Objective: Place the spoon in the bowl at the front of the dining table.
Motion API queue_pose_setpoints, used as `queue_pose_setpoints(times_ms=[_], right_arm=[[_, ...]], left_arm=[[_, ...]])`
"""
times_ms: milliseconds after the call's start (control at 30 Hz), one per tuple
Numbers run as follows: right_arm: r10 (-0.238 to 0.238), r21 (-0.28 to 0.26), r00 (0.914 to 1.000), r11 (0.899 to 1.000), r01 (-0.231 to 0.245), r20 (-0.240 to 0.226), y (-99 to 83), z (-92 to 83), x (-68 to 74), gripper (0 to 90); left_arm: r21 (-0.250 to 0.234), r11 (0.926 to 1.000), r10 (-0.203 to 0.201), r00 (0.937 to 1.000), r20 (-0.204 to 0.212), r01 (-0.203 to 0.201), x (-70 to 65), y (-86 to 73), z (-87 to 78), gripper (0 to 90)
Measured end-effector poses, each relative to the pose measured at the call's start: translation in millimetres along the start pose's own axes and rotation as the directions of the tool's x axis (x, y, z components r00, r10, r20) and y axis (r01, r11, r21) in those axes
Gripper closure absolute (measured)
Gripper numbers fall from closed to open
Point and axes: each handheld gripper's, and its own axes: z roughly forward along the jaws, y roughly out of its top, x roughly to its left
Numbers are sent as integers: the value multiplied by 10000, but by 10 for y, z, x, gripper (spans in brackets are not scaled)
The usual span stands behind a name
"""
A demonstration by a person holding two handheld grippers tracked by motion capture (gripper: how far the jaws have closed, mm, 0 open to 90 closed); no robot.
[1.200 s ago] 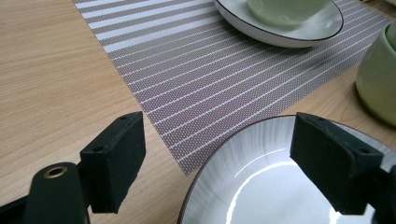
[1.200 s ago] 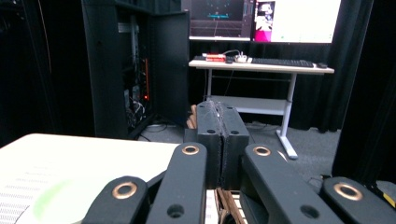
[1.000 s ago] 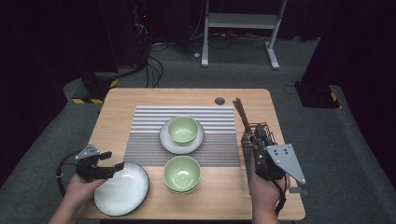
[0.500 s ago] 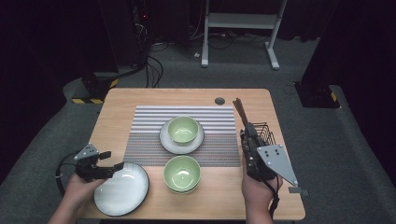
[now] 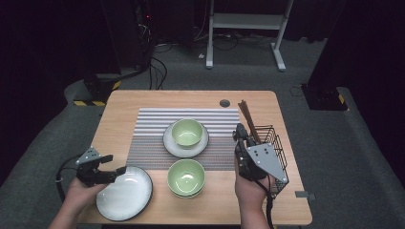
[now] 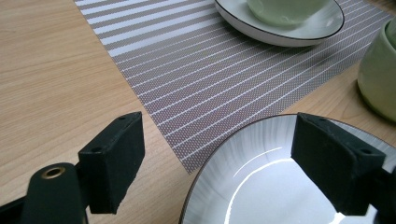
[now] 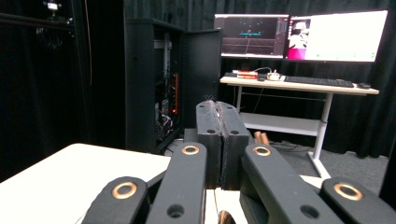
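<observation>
L gripper jaws wide astride plate rim; R gripper jaws shut, empty.

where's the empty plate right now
In the high view the empty plate lies at the table's near left corner, just off the striped mat, with the open left gripper straddling its left rim.

white dark-rimmed plate, empty, flat at table's near-left corner
</observation>
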Motion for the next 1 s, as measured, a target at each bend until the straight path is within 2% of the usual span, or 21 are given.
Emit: queue_pose_setpoints(times_ms=[100, 733, 1000], right_arm=[[22, 75, 9999, 10000, -21, -104, -22, 48, 35, 892], [-21, 407, 9976, 9992, 49, -692, -203, 400, 284, 892], [121, 464, 9956, 9989, -78, -929, -231, 535, 383, 892]], left_arm=[[46, 9999, -112, 9999, -1, 112, 15, -15, -3, 177], [-93, 9997, -219, 9998, -21, 219, 72, -16, -60, 176], [138, 9997, -220, 9998, -3, 220, 81, -34, -19, 176]])
